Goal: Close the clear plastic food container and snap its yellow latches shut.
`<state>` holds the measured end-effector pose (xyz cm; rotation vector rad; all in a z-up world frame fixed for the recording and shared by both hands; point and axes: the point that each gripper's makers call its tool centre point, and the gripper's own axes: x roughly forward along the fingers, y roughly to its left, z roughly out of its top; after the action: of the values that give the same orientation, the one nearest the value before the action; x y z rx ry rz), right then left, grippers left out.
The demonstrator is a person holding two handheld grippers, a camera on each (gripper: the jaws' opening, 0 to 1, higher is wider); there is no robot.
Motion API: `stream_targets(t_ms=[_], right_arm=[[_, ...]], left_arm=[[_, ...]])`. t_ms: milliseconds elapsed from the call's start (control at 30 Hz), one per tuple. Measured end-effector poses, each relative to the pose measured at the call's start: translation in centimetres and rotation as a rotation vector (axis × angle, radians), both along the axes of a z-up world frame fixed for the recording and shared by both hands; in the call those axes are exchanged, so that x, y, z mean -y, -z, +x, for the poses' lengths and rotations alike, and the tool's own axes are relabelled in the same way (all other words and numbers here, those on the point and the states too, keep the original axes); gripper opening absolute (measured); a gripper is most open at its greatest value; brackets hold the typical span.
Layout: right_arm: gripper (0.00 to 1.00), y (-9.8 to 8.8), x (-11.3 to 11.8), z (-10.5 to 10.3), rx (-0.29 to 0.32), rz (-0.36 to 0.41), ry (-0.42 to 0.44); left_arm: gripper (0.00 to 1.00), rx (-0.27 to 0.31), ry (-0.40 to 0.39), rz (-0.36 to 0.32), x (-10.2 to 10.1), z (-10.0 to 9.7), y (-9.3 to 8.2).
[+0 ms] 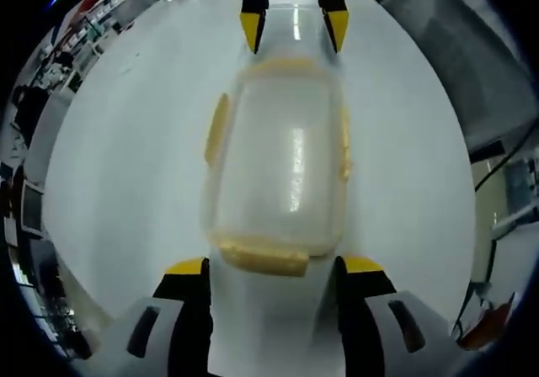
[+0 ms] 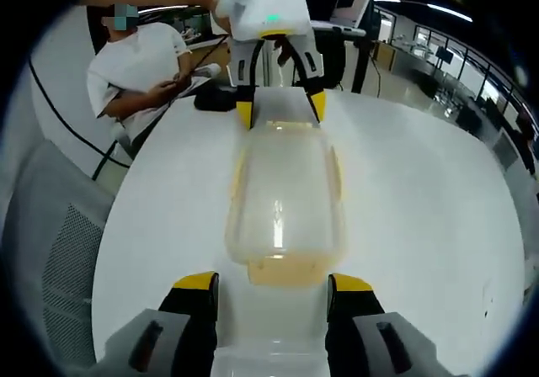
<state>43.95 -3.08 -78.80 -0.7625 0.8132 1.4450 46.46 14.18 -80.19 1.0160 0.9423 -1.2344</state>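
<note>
Clear rectangular plastic food container (image 1: 278, 171) lidded on white table (image 1: 126, 158) | left gripper (image 1: 276, 268), right gripper (image 2: 272, 284) spread wide, empty | yellow end latch (image 1: 263, 255) unsnapped | risk: container pushed sliding by one-sided pressing.

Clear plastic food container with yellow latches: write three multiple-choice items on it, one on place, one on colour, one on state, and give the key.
1. Where does the clear plastic food container sit?
A. On the white table, between the two grippers
B. On a grey chair
C. Lifted in one gripper

2. What colour are the container's latches?
A. Blue
B. Yellow
C. Red

3. How do the left gripper and right gripper stand?
A. Both clamped on the lid
B. One clamped, one open
C. Both open, one at each end of the container

Key: 1 A, the container rests on the tabletop with a gripper at each short end; 2 B, yellow tabs show along its sides and ends; 3 C, each pair of yellow-tipped jaws is spread wide with a gap to the container.
</note>
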Motion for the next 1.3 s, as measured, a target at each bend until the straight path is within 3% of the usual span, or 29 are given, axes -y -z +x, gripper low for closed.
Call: stream_targets(t_ms=[833,967,1133,1300], right_arm=[[0.43,1.0,-0.8,1.0,-0.002,-0.056,-0.017],[0.43,1.4,-0.7,0.8,-0.013,-0.074,-0.01],[0.37,1.5,-0.9,1.4,0.005,-0.088,0.034],[0.37,1.8,-0.8,1.4,0.037,-0.107,0.017]], left_arm=[[0.49,-0.072,0.09,0.028,0.7,0.1,0.4],[0.46,-0.079,0.08,0.025,0.7,0.1,0.3],[0.46,-0.081,0.069,0.022,0.7,0.1,0.3],[0.45,-0.081,0.056,0.012,0.7,0.1,0.3]])
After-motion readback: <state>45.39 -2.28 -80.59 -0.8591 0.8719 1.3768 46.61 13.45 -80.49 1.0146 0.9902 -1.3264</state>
